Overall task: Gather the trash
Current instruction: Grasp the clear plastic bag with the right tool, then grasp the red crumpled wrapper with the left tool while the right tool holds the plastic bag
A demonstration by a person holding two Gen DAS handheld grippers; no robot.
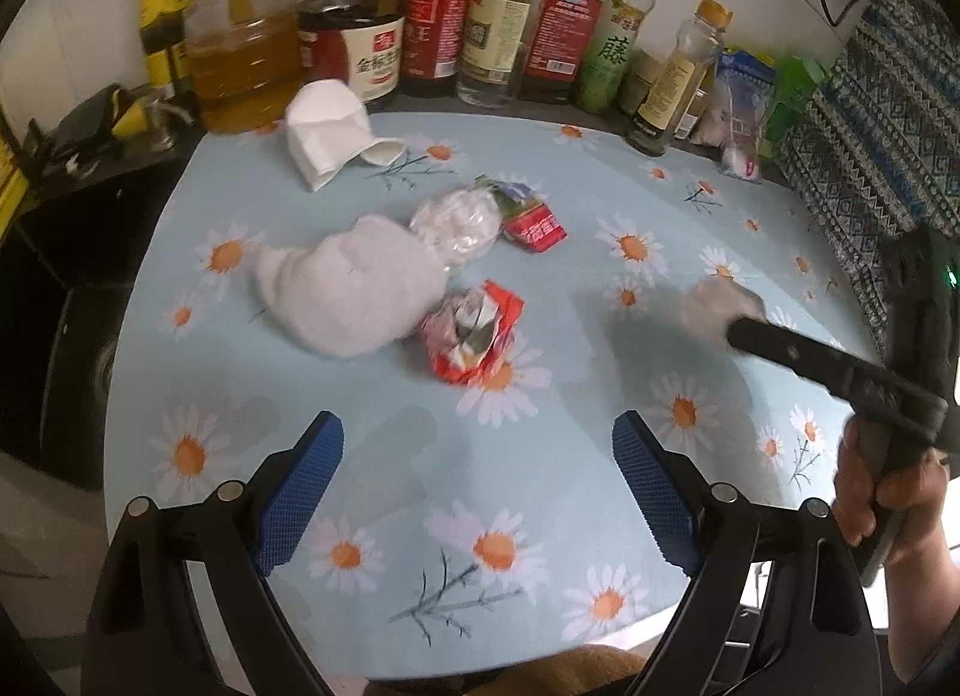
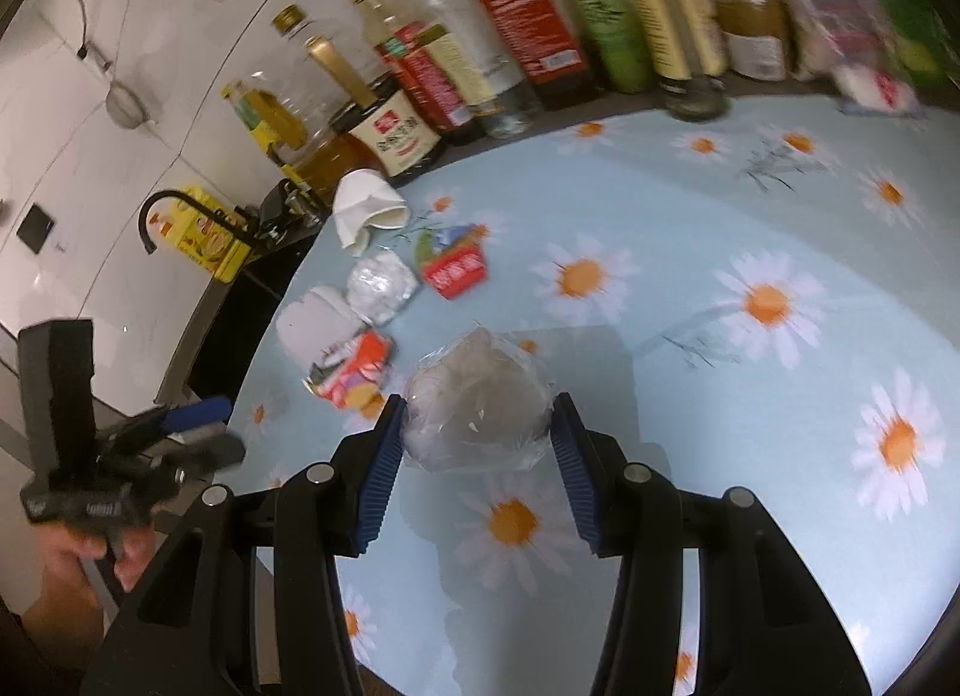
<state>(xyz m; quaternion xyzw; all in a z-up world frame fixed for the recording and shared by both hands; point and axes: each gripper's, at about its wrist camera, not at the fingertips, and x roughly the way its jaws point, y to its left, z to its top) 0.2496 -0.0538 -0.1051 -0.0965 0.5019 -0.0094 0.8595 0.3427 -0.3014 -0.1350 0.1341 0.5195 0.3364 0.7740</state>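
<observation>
Round table with a pale blue daisy-print cloth (image 1: 372, 516); a row of sauce and oil bottles (image 1: 498, 18) stood along its far edge against the wall.

Left gripper (image 1: 478, 492): jaws spread wide, nothing between the blue pads (image 1: 303, 507), held above bare cloth on the near side of the table.

Right gripper (image 2: 477, 477): jaws parted around a crumpled clear plastic bag (image 2: 477, 402) with grey-white contents. The bag sat between the two pads, just beside or touching each; motion blur kept me from telling whether they pressed on it. In the left wrist view the same bag appeared as a blurred pale lump at the tip of the right gripper's black finger, toward the right side of the table.

Remaining trash lay grouped left of table centre:
- white crumpled tissue wad (image 1: 345, 297), largest piece
- red and white snack wrapper (image 1: 474, 336), touching the wad's right side
- crinkled clear plastic ball (image 1: 459, 222), just behind the wad
- small red packet (image 1: 534, 228), beside the plastic ball
- crushed white paper cup (image 1: 327, 129), on its side, nearer the bottles and apart from the others

Person's right hand (image 1: 882, 492) gripped the right gripper's handle.
</observation>
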